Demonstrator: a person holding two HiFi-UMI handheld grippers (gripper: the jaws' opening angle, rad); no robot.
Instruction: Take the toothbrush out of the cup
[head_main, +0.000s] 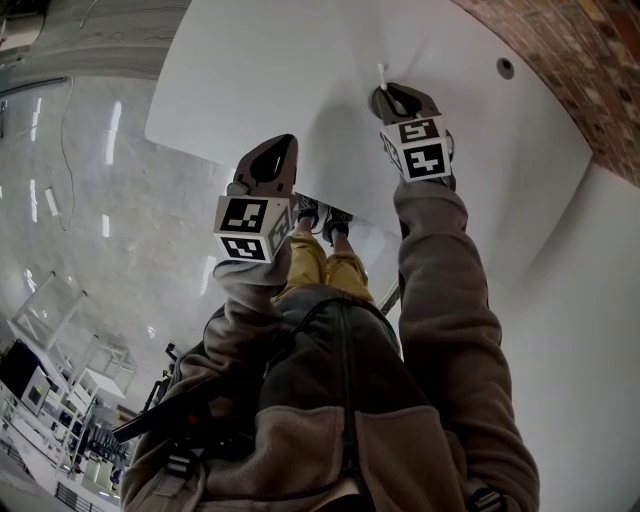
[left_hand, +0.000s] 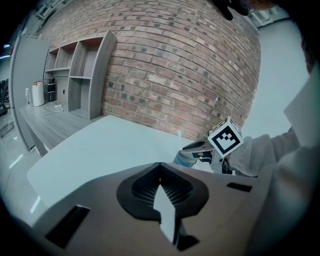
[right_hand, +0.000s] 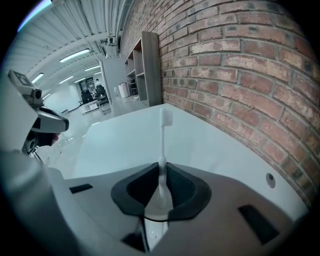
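jaws of the left gripper (left_hand: 162, 192) stand slightly apart with nothing between them. it hovers over the near edge of the white table (head_main: 260, 80), on a bent arm in a brown sleeve (head_main: 240, 310). further right, the other arm reaches straight out, and the right gripper (right_hand: 161, 185) sits deeper in, toward the table's edge by the brick wall (head_main: 590, 60). its jaws pinch the white toothbrush (right_hand: 163, 145), upright with the head on top. just under that gripper stands the bluish cup (left_hand: 184, 159); the brush's lower end is hidden.
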